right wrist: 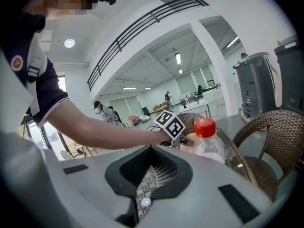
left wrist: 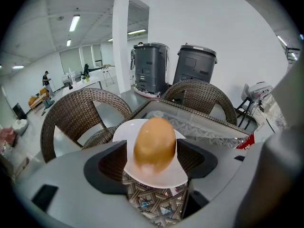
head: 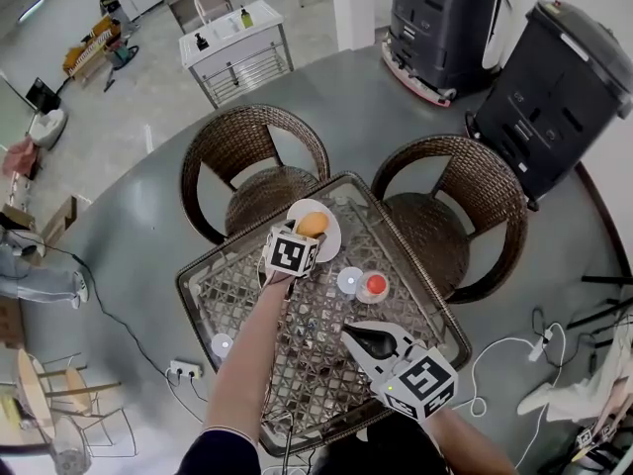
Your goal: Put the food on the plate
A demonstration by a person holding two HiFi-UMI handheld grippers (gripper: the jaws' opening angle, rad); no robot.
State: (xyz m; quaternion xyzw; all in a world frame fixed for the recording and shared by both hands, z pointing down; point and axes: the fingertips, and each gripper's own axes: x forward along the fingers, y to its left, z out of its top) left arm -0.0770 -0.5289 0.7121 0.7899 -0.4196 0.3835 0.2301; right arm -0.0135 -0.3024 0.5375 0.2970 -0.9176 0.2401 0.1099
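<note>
An orange-brown oval piece of food (left wrist: 154, 144) lies on the white plate (left wrist: 121, 132) at the far side of the glass table (head: 247, 285). My left gripper (left wrist: 152, 151) is open, with one jaw on each side of the food. A thin strip of plate shows between the left jaw and the food. In the head view the food (head: 313, 224) sits mid-plate (head: 331, 236), just beyond the left gripper (head: 302, 236). My right gripper (head: 368, 339) hovers shut and empty over the near right of the table; in its own view the right gripper (right wrist: 151, 151) holds nothing.
A clear bottle with a red cap (head: 374, 285) stands right of the plate, with a small white disc (head: 350, 280) beside it. Another disc (head: 222, 344) lies near the left edge. Two wicker chairs (head: 247, 156) (head: 455, 196) stand behind the table.
</note>
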